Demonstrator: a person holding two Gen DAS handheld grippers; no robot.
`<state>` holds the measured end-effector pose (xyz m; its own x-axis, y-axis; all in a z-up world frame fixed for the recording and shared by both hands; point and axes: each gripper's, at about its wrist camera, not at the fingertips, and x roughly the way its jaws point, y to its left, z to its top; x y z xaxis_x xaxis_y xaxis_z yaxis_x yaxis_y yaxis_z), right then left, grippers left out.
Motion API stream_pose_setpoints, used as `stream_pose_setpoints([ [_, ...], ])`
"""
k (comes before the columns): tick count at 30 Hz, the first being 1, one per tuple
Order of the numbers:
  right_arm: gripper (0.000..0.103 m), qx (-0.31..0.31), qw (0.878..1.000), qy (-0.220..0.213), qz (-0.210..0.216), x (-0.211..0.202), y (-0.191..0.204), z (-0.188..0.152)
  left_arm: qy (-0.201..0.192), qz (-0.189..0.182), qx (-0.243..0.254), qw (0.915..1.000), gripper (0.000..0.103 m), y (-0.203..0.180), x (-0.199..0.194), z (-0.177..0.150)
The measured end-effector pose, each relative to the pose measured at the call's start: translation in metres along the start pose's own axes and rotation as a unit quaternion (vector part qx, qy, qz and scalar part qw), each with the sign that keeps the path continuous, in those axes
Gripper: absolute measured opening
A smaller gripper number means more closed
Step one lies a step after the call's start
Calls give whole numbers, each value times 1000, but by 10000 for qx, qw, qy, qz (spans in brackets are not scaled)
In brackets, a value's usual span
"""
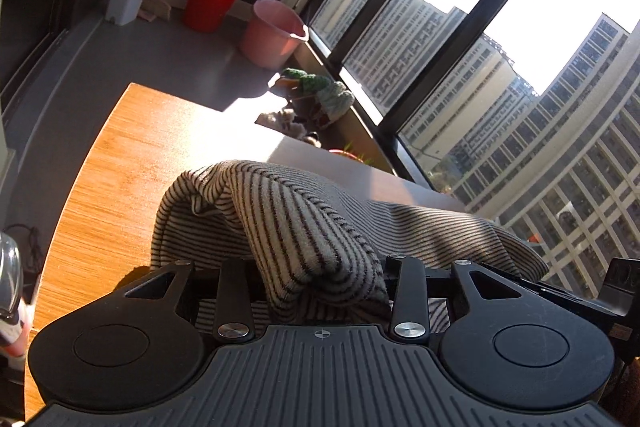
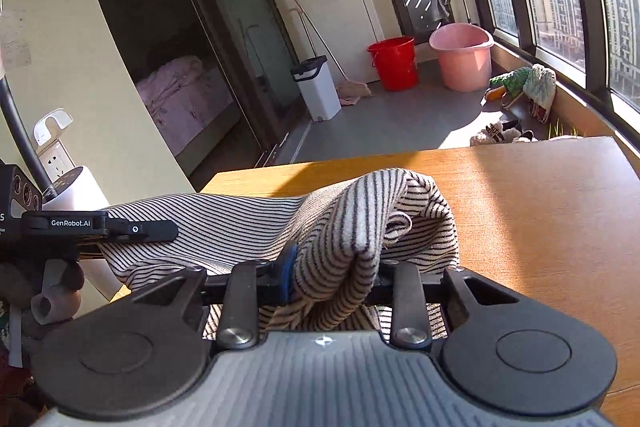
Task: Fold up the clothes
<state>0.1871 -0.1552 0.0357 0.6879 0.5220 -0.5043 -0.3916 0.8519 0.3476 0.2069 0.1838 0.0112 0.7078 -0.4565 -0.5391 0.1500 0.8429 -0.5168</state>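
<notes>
A black-and-white striped garment point(image 1: 280, 211) is lifted off the wooden table point(image 1: 100, 167) and stretched between both grippers. My left gripper point(image 1: 320, 279) is shut on one bunched fold of it, and the cloth hides the fingertips. In the right wrist view my right gripper point(image 2: 332, 279) is shut on another bunched fold of the striped garment point(image 2: 372, 211), with a blue pad showing beside the cloth. The left gripper point(image 2: 132, 229) appears at the left of that view, clamped on the garment's far end above the table point(image 2: 540, 211).
On the grey floor beyond the table stand a pink bucket point(image 2: 462, 57), a red bucket point(image 2: 394, 63) and a white bin point(image 2: 316, 87). Shoes and knitted items point(image 2: 524, 83) lie along the window ledge. A white cylinder point(image 2: 76, 195) stands by the table's left edge.
</notes>
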Motion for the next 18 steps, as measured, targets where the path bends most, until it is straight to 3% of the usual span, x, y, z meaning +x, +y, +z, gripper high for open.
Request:
stream_pose_setpoints([
  [6,29,-69,9999,44,128,-32,1,-15,47,-159,131,9998,41,-12,-29,-34],
  [12,29,-49,9991,402,-92,-20,-9,-46,451,174,-23,9988,43,8,-7,-68],
  [15,33,205,9987,455,-87,-14,-23,-62,372,54,-212,9991,45,22,-14,-73],
  [18,37,240,9983,528,53,-28,-26,-65,173,315,-79,9993,57,27,-35,-68],
])
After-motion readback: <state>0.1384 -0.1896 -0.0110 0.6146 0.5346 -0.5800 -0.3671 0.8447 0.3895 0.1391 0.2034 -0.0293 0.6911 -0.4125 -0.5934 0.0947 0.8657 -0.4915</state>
